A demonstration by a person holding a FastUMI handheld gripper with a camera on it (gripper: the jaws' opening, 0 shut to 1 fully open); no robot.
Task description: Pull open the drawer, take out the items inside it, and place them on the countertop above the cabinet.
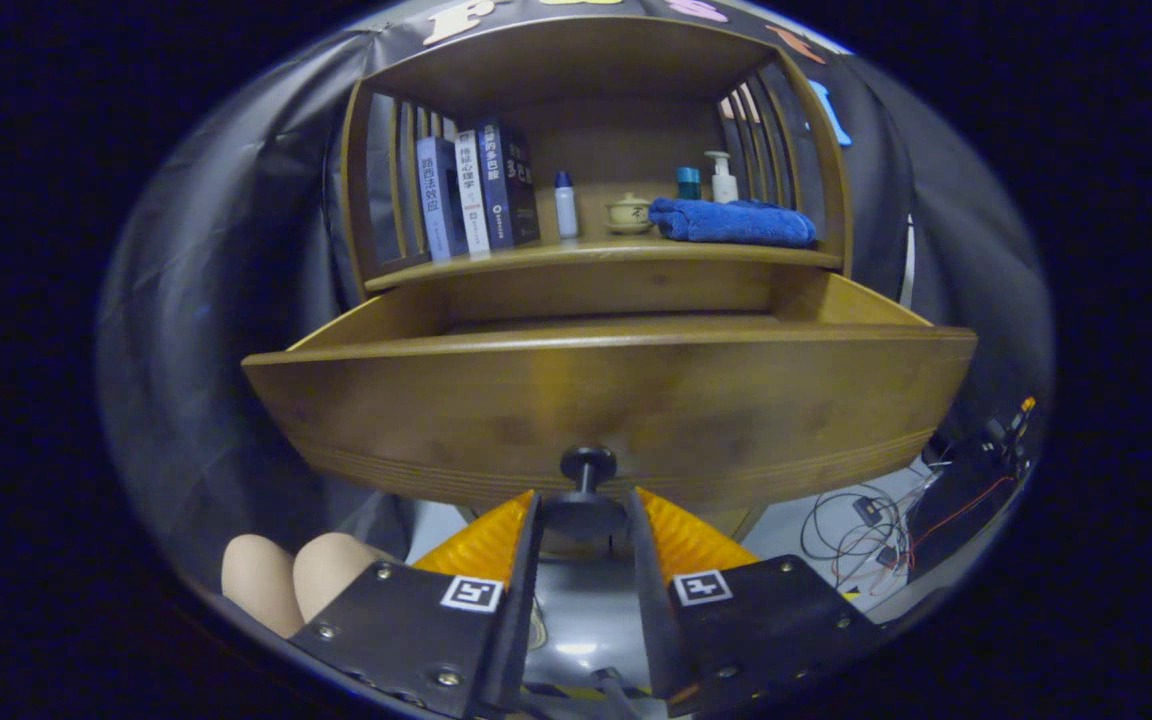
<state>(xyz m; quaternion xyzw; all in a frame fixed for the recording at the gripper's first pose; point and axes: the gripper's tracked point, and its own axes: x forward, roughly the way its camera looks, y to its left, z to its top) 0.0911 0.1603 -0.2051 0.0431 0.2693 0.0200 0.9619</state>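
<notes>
The wooden drawer [606, 400] stands pulled well out of the cabinet, its front panel close ahead of me. A dark round knob [586, 490] sticks out from the panel's lower middle. My gripper [584, 510] sits around that knob, with both fingers pressing on its wide disc from either side. The drawer's inside is hidden behind the tall front panel, so I cannot see what lies in it. Above the drawer runs the countertop [596, 252], a wooden shelf inside the cabinet's open niche.
On the countertop stand three books [476, 190], a small white bottle [565, 205], a little lidded pot [629, 213], a folded blue towel [733, 221], a teal jar [688, 182] and a pump bottle [723, 178]. Cables [861, 530] lie on the floor at right. A person's knees [291, 580] show at left.
</notes>
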